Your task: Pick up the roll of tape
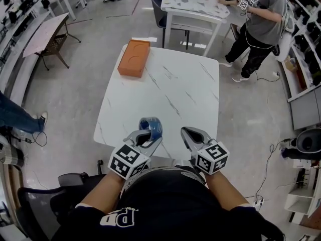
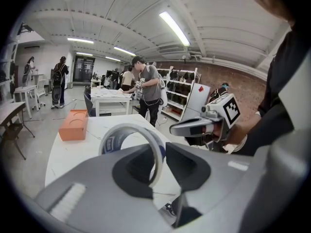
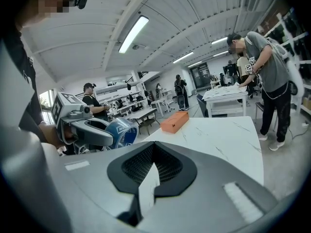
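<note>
A blue roll of tape (image 1: 150, 126) stands upright by the front edge of the white marble table (image 1: 175, 84). My left gripper (image 1: 149, 136) is shut on it, one jaw inside the ring and one outside, pinching the roll's wall (image 2: 124, 135). Whether the roll touches the table I cannot tell. My right gripper (image 1: 185, 131) hovers just to the right of it, jaws together and holding nothing. The right gripper view shows the roll (image 3: 121, 132) in the left gripper (image 3: 92, 130) off to the left. The left gripper view shows the right gripper (image 2: 194, 126) level at the right.
An orange box (image 1: 134, 57) lies at the table's far left corner. Beyond the table stand a blue chair (image 1: 160, 9) and a patterned table (image 1: 195, 1) where a person (image 1: 261, 24) works. A wooden table (image 1: 45, 31) is at the far left, a black chair (image 1: 45, 200) beside me.
</note>
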### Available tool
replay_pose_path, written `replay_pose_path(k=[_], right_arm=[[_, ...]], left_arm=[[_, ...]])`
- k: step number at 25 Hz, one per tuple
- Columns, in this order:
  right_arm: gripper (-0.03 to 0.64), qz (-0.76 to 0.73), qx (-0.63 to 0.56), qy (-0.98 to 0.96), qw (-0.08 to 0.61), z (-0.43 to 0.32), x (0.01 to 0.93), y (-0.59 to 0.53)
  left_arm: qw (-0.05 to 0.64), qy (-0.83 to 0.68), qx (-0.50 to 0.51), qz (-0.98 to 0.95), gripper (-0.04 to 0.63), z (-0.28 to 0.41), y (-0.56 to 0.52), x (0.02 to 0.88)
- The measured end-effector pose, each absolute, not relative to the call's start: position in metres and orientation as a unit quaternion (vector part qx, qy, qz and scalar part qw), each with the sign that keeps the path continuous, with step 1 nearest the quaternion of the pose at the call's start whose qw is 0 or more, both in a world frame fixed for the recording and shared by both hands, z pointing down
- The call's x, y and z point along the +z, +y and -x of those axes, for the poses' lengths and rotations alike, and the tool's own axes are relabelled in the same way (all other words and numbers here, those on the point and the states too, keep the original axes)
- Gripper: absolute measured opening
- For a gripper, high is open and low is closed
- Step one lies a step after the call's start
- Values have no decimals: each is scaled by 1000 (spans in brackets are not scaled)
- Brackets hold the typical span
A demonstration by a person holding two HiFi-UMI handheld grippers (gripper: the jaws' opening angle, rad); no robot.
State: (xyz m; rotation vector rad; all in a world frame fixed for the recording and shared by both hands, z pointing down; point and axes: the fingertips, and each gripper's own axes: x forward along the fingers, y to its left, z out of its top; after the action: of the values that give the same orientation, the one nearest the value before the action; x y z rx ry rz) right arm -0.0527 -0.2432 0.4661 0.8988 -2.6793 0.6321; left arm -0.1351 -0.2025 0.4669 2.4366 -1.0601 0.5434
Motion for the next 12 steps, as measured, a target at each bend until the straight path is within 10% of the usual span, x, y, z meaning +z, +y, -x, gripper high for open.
replay_pose_path(k=[12], right_arm=[[-3, -314, 215, -916, 124, 51, 468, -242]], left_arm=[[205, -382, 195, -880, 135, 138, -203, 463]])
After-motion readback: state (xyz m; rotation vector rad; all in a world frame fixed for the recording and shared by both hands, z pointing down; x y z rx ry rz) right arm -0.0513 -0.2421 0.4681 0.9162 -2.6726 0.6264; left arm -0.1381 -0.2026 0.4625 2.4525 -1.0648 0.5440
